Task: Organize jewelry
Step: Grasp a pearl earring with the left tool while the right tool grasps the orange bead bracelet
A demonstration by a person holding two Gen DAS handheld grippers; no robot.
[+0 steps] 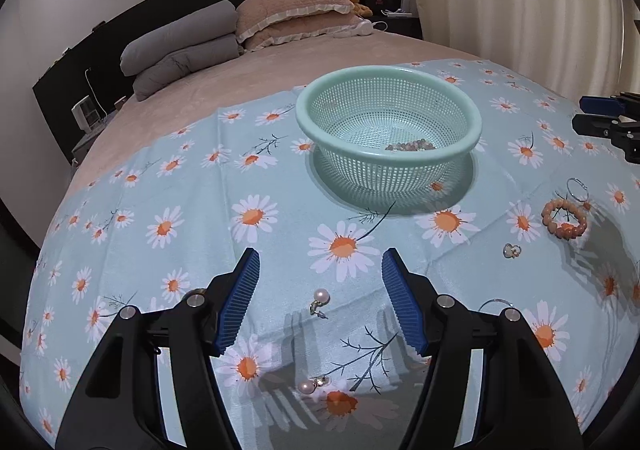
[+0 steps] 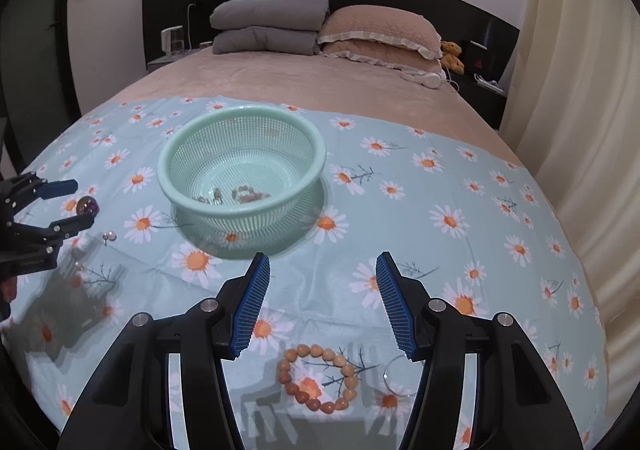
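A mint-green mesh basket (image 1: 472, 122) (image 2: 168, 174) stands on the daisy-print cloth and holds a beaded bracelet (image 1: 412, 146) (image 2: 250, 194). My left gripper (image 1: 320, 270) is open above a pearl earring (image 1: 320, 300); a second pearl earring (image 1: 314, 384) lies nearer me. My right gripper (image 2: 322, 274) is open above an orange bead bracelet (image 2: 318, 378) (image 1: 565, 219), with a thin silver ring (image 2: 394, 374) beside it. A small pearl piece (image 1: 511, 250) and a wire ring (image 1: 576, 186) lie right of the left gripper. A purple bead (image 2: 88, 205) lies between the left gripper's fingers (image 2: 60, 186) in the right wrist view.
The cloth (image 1: 160, 178) covers the foot of a bed with a beige sheet (image 2: 320, 86). Pillows (image 2: 380, 30) and folded grey blankets (image 2: 268, 26) lie at the headboard. A cream curtain (image 2: 580, 90) hangs on the right. The right gripper (image 1: 600, 114) shows at the left wrist view's right edge.
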